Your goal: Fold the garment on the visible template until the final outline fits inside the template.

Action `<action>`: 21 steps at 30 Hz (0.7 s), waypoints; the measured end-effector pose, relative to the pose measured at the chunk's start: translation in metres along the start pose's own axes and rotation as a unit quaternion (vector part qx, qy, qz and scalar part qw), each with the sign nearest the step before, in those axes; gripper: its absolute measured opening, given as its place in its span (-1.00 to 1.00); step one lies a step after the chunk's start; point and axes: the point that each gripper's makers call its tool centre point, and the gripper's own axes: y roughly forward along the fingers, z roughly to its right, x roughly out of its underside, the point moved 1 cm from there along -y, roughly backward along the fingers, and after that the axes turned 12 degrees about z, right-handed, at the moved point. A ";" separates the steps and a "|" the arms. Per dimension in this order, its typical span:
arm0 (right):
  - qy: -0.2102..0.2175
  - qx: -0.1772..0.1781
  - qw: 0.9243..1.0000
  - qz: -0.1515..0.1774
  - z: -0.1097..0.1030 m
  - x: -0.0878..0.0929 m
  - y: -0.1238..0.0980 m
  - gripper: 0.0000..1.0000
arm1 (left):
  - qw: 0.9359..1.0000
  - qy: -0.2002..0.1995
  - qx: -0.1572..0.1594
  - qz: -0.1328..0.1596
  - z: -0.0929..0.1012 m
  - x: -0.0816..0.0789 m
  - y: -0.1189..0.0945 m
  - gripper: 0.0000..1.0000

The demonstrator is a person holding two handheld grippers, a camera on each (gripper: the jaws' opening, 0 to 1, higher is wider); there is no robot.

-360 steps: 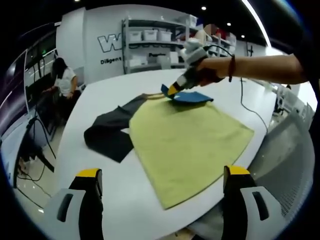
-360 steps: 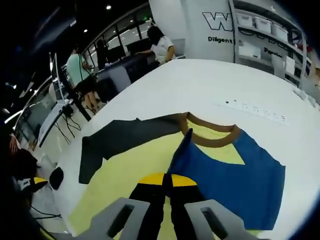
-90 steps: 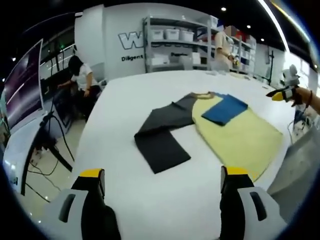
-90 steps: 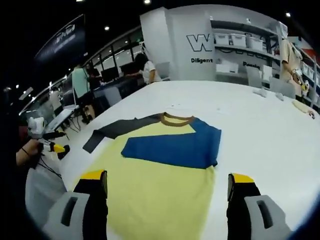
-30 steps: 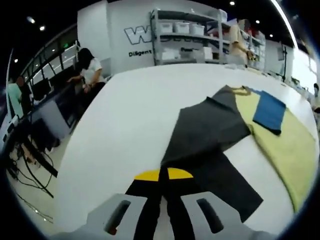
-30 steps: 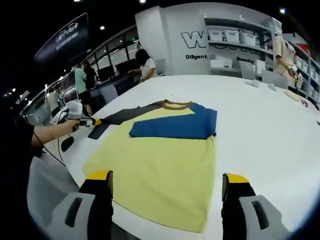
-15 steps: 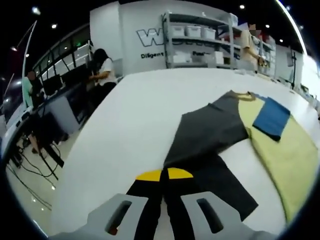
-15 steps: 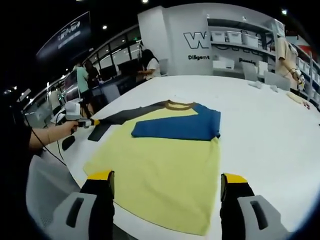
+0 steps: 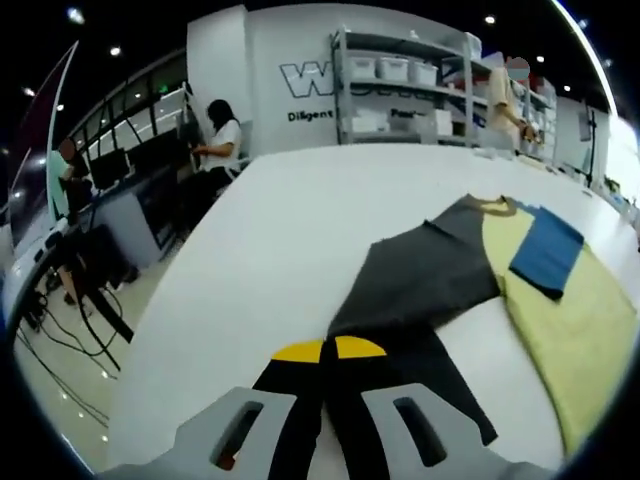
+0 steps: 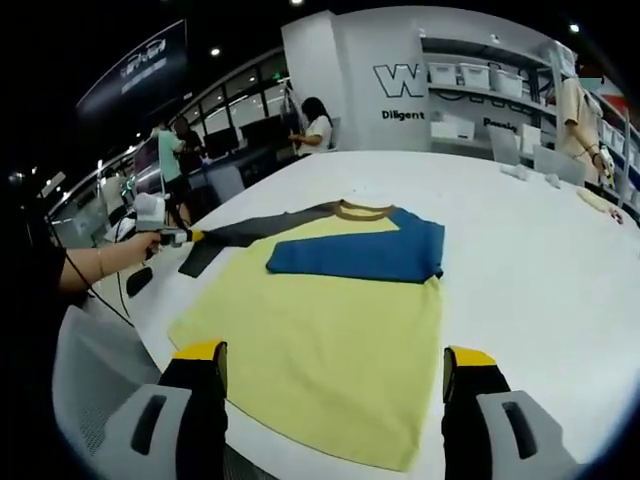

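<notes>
The left gripper has its fingers clenched on the dark grey sleeve, which stretches away toward 1 o'clock across the white tabletop. In the right gripper view, the garment lies flat directly ahead at 12 o'clock, its blue sleeve folded over the yellow body. The right gripper has its fingers released, apart from the cloth.

This is a robotics lab or open workshop hall. A large white surface fills the middle. Behind it stands a metal shelving rack loaded with white storage bins, beside a white wall with big company lettering. Left of the surface, people work at desks with monitors under dark ceiling spotlights.
</notes>
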 end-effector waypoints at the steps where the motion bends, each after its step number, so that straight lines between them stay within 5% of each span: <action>1: 0.001 0.001 1.000 0.001 0.000 0.000 0.000 0.75 | 1.000 0.000 0.001 0.002 0.001 -0.002 0.000 -0.99; 21: 0.001 -0.004 1.000 -0.004 -0.005 0.004 0.001 0.80 | 0.995 -0.007 0.046 0.089 0.059 -0.082 0.006 -0.99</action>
